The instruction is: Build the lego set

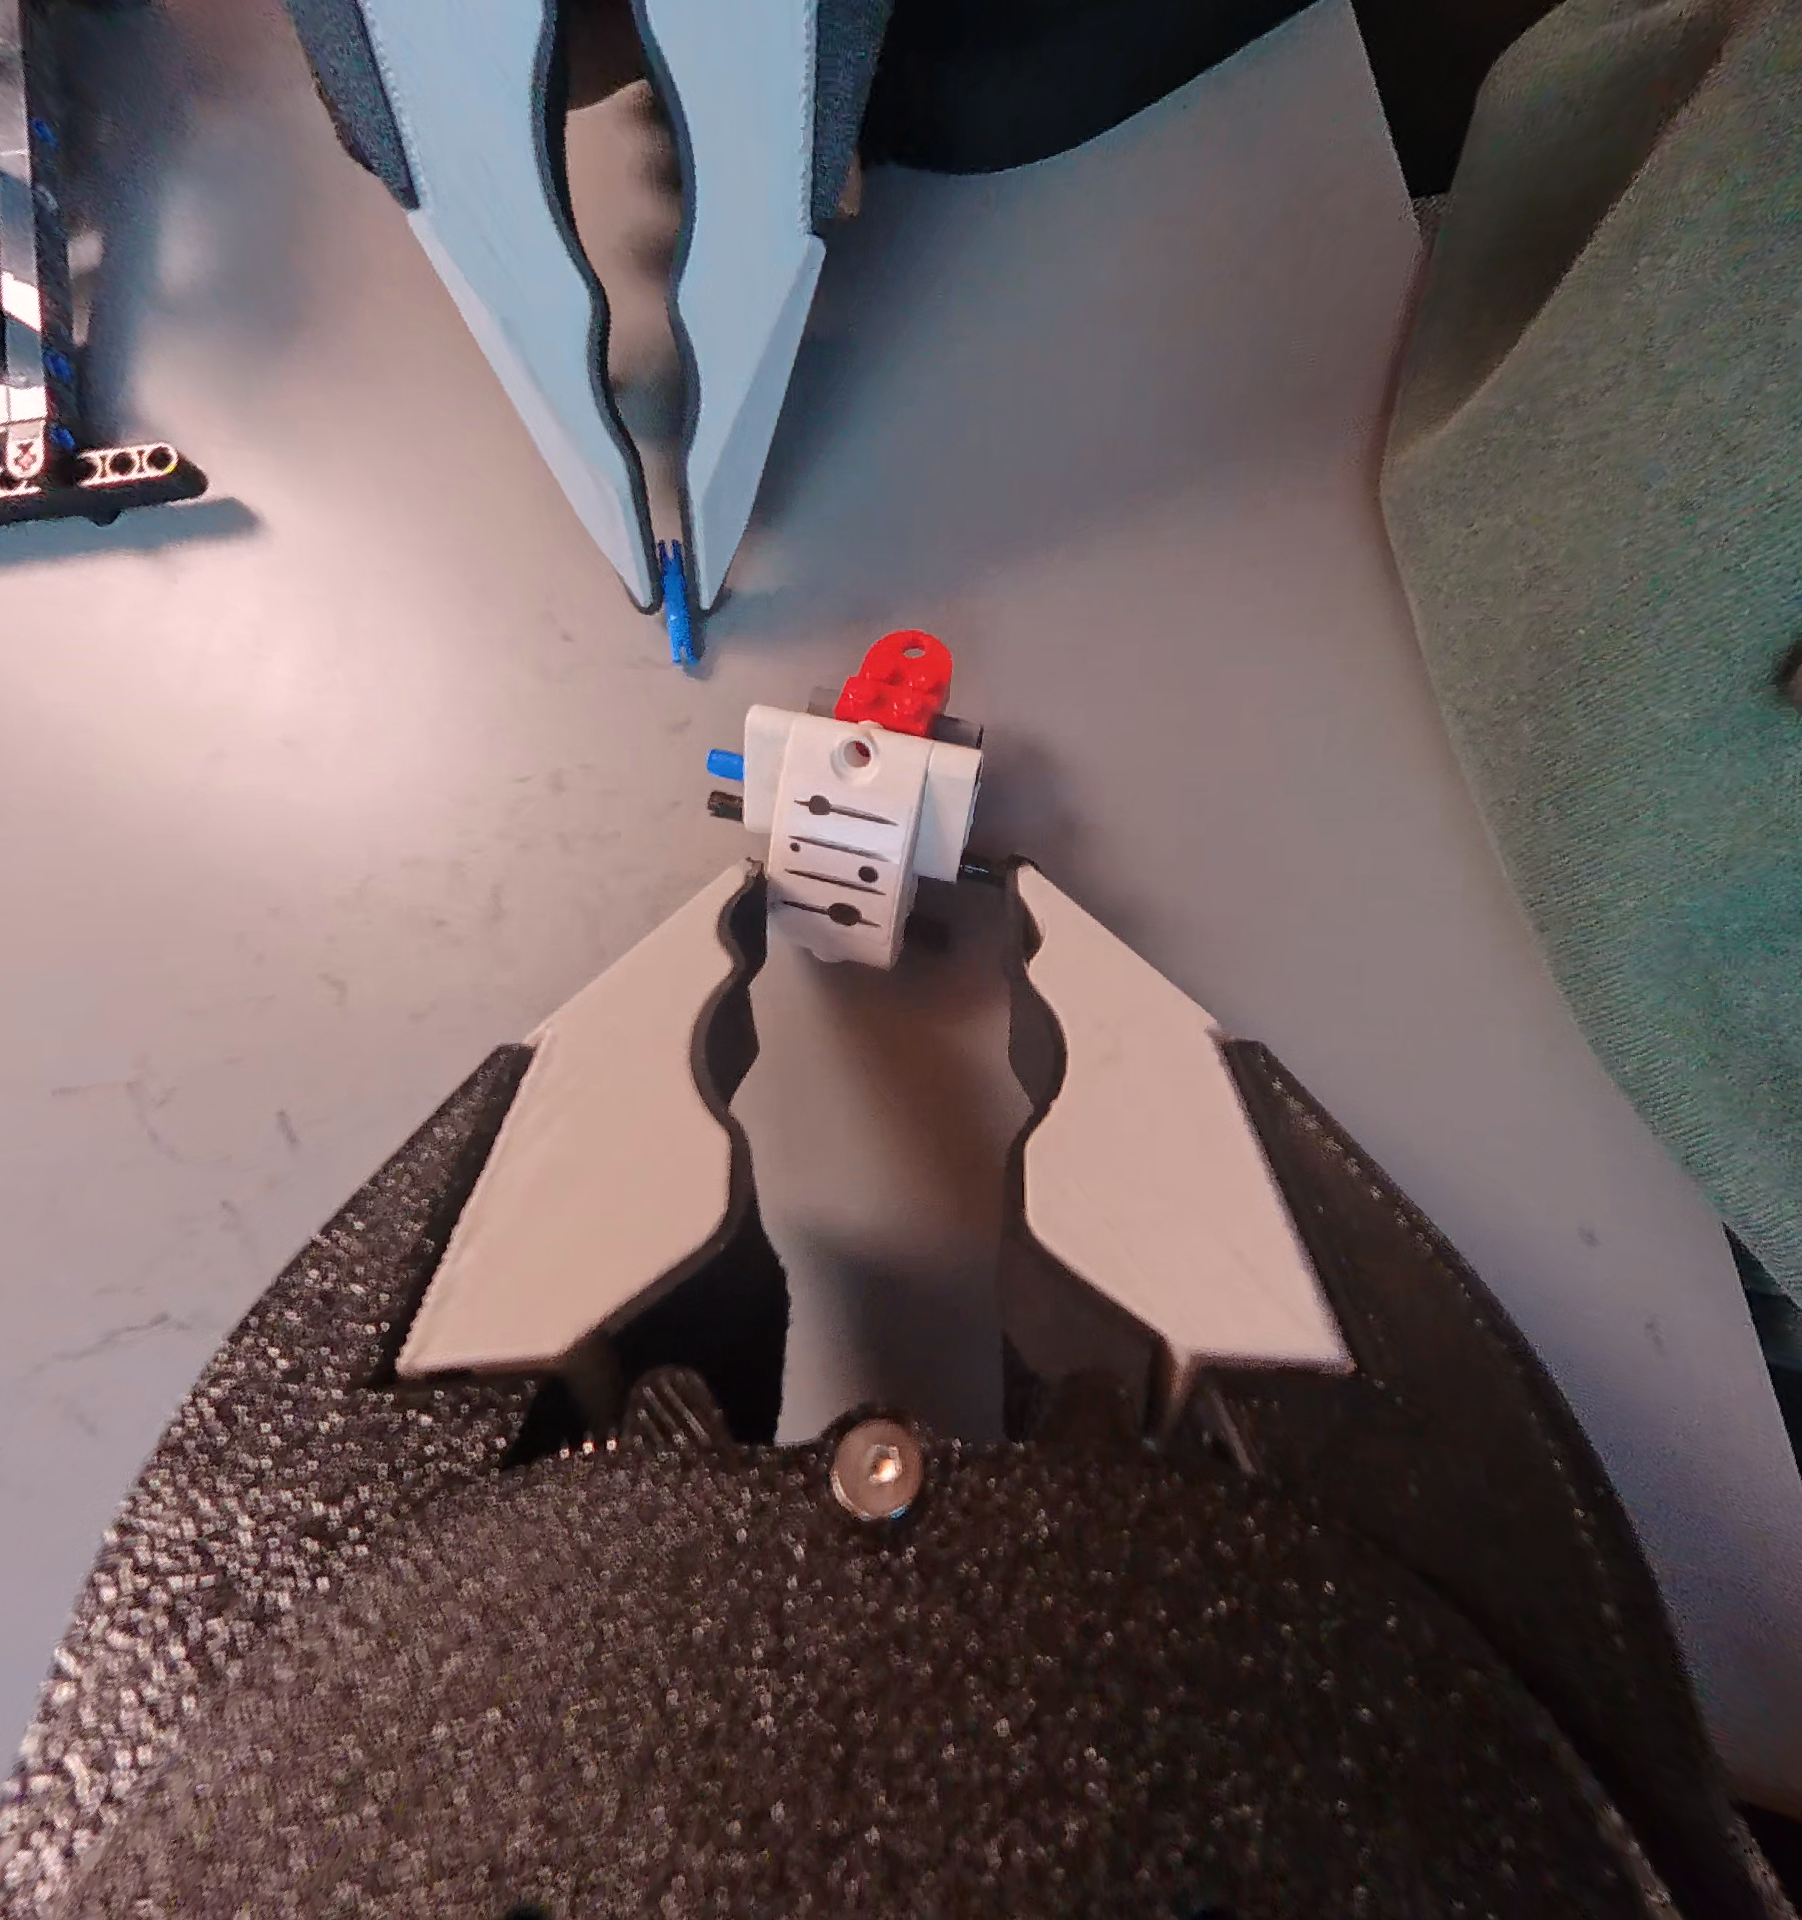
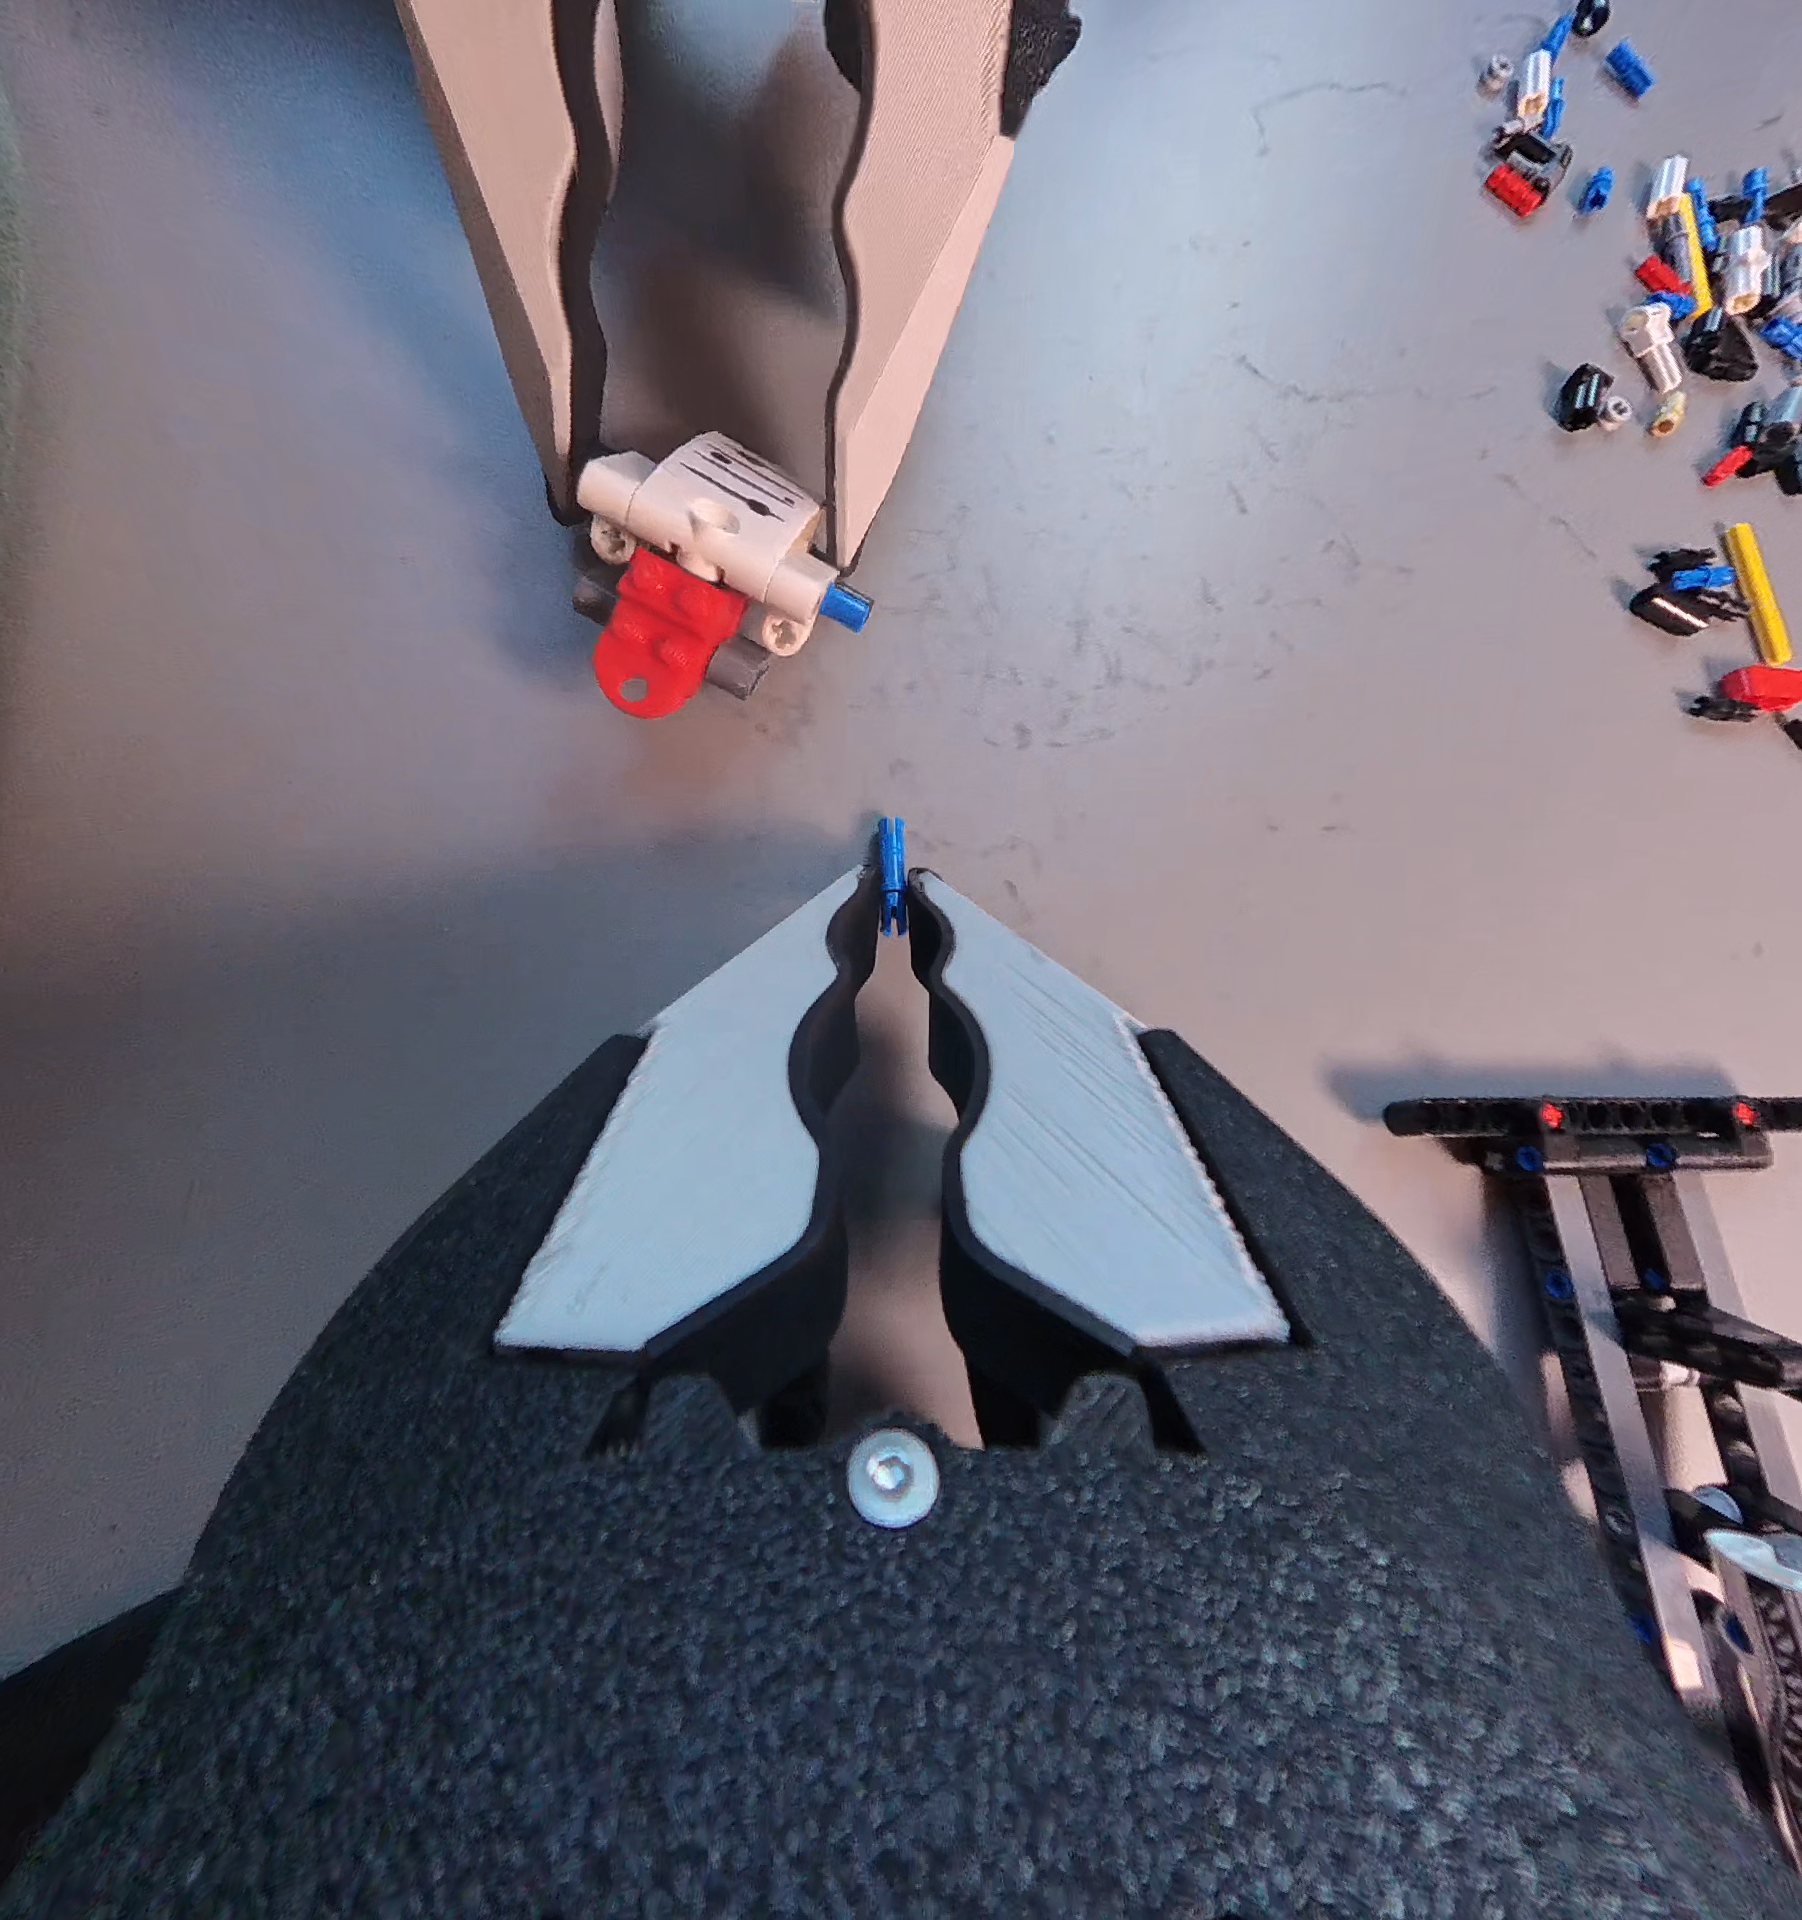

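My left tongs clamp a small white module with a red piece on top and a blue peg at its side, above the grey table. My right tongs pinch a blue pin, aimed at the module and just apart from it. I can read no writing, only black slot marks on the white shell. Loose parts and a black frame lie off to my right.

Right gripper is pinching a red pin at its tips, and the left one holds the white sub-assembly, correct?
Not quite: the pin in the right gripper is blue, not red, as the right wrist view shows. The left gripper does hold the white sub-assembly.
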{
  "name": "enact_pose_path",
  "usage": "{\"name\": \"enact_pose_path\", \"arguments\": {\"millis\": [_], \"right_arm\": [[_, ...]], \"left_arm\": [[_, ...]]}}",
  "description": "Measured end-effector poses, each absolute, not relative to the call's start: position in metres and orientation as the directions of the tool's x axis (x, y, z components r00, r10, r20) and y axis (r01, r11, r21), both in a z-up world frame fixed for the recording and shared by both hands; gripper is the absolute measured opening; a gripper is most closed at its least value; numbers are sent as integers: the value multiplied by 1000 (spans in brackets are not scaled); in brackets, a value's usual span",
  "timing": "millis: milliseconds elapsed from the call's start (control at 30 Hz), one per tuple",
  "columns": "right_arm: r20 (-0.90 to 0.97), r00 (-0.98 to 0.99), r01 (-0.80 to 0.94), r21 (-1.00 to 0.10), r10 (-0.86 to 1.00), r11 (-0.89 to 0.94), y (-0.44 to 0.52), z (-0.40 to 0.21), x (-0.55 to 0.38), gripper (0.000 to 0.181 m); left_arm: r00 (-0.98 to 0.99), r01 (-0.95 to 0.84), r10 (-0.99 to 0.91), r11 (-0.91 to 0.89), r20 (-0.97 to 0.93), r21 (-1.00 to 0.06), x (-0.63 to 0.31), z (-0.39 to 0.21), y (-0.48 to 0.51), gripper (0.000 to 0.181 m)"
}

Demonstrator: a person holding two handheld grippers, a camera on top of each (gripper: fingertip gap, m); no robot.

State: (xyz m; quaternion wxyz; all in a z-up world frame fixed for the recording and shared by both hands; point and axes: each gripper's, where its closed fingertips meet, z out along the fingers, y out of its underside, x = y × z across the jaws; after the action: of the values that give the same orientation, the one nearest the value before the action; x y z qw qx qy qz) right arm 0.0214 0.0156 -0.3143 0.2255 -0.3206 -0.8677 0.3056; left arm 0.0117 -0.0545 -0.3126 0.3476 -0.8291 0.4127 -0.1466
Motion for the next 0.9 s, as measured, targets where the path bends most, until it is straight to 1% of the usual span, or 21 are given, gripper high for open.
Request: {"name": "enact_pose_path", "arguments": {"millis": [133, 267, 433, 533, 700, 800, 900], "right_arm": [[200, -694, 426, -659, 691, 619, 15, -314, 21, 5], [179, -691, 433, -674, 700, 599, 16, -314, 21, 5], [184, -691, 425, -679, 699, 598, 16, -314, 21, 5], [191, -686, 418, -687, 702, 595, 16, -312, 21, 5], [162, -688, 390, -739, 707, 549, 10, -301, 20, 5], [148, -688, 341, -798, 710, 497, 2, -286, 16, 5], [126, -691, 296, -849, 712, 437, -5, -267, 14, 5]], "left_arm": [[650, -546, -760, -463, -4, -699, 6, -310, -52, 45], [677, -477, -732, -514, 75, -713, 5, -303, -50, 45], [702, -284, -643, -648, 308, -706, 1, -292, -43, 45], [689, -187, -575, -728, 440, -660, -2, -292, -41, 45], [630, -51, -466, -823, 621, -565, -2, -291, -37, 45], [587, -12, -408, -868, 699, -497, 1, -289, -36, 45], [557, -10, -351, -909, 752, -417, 3, -289, -34, 45]]}}
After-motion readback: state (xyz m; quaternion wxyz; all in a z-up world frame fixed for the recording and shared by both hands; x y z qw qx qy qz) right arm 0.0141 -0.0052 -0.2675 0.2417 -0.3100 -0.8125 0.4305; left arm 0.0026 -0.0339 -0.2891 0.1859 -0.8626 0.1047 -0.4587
